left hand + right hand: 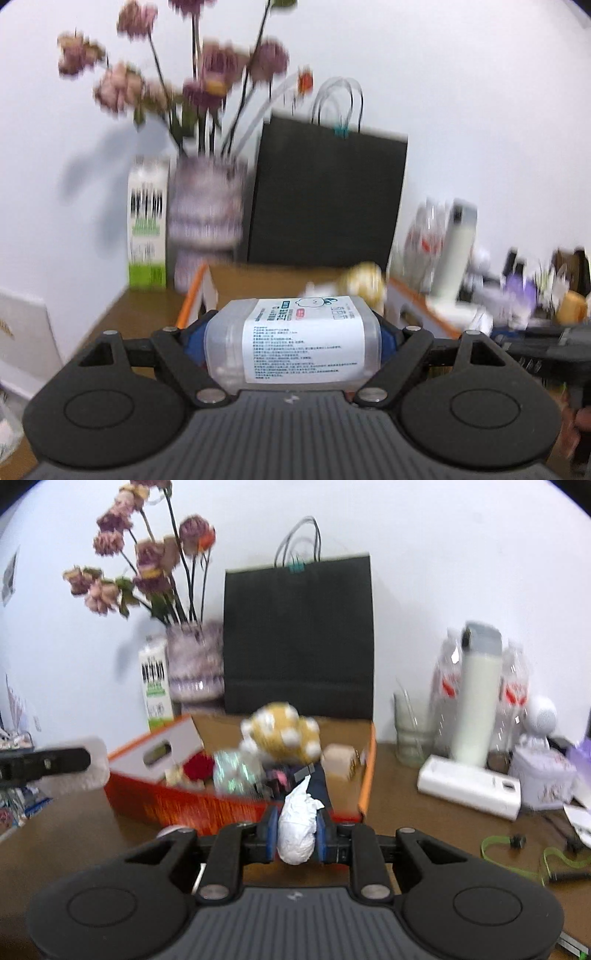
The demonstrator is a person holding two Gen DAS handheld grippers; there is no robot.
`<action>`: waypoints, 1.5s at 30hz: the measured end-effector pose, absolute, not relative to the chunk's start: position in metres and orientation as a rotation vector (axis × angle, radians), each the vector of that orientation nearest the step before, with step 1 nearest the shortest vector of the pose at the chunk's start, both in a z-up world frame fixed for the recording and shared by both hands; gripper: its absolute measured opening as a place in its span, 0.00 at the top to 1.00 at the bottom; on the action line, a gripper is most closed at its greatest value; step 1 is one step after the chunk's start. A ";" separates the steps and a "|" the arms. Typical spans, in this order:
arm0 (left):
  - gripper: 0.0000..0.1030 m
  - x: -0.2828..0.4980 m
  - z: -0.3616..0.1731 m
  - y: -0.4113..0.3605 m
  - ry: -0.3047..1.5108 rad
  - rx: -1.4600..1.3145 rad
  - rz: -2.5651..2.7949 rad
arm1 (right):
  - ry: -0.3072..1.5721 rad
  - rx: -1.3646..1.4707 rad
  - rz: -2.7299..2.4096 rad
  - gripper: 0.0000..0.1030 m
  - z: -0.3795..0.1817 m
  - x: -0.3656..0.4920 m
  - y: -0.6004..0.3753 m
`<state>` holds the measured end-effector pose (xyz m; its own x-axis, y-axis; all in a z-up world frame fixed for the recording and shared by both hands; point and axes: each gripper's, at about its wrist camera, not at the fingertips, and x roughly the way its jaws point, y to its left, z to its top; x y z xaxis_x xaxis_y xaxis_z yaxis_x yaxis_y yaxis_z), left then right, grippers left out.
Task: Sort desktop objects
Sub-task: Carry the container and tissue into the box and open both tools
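A clear plastic box with a white printed label [295, 339] sits crosswise between the blue pads of my left gripper [291, 332], which is shut on it, above the brown desk. My right gripper [297, 830] is shut on a crumpled white tissue wad [297, 827]. Ahead of both stands an orange-and-white cardboard box [177, 794] with its lid up. Inside it lie a yellow plush toy with white spots [284, 734], a red item [197, 766], a shiny wrapped ball [232, 771] and a beige cube [338, 762]. The left gripper's finger shows at the left edge of the right wrist view.
A black paper bag [299, 635], a vase of dried pink flowers [192, 657] and a green-and-white carton [157, 690] stand against the wall. To the right are a glass [410, 734], a white bottle [476, 694], a white flat device [469, 786], a small white camera [541, 716] and a green cord [517, 853].
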<state>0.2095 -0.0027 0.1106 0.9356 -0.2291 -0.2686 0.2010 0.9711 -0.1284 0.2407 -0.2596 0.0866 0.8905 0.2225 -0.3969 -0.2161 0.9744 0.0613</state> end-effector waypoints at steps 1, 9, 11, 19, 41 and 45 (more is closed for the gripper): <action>0.19 0.214 0.116 -0.003 0.266 -0.110 -0.220 | 0.405 0.024 0.231 0.81 0.090 0.248 -0.257; 0.19 0.287 0.110 -0.013 0.290 -0.185 -0.194 | 0.403 0.028 0.205 0.81 0.097 0.308 -0.243; 0.19 0.303 0.102 -0.014 0.316 -0.178 -0.181 | 0.423 0.045 0.187 0.81 0.093 0.328 -0.243; 0.19 0.343 0.064 -0.015 0.430 -0.138 -0.138 | 0.504 0.054 0.147 0.81 0.066 0.360 -0.249; 0.00 0.334 0.056 -0.027 0.419 -0.059 -0.175 | 0.483 0.030 0.188 0.00 0.062 0.351 -0.242; 0.00 0.326 0.062 -0.027 0.399 -0.074 -0.183 | 0.475 0.027 0.190 0.00 0.065 0.347 -0.240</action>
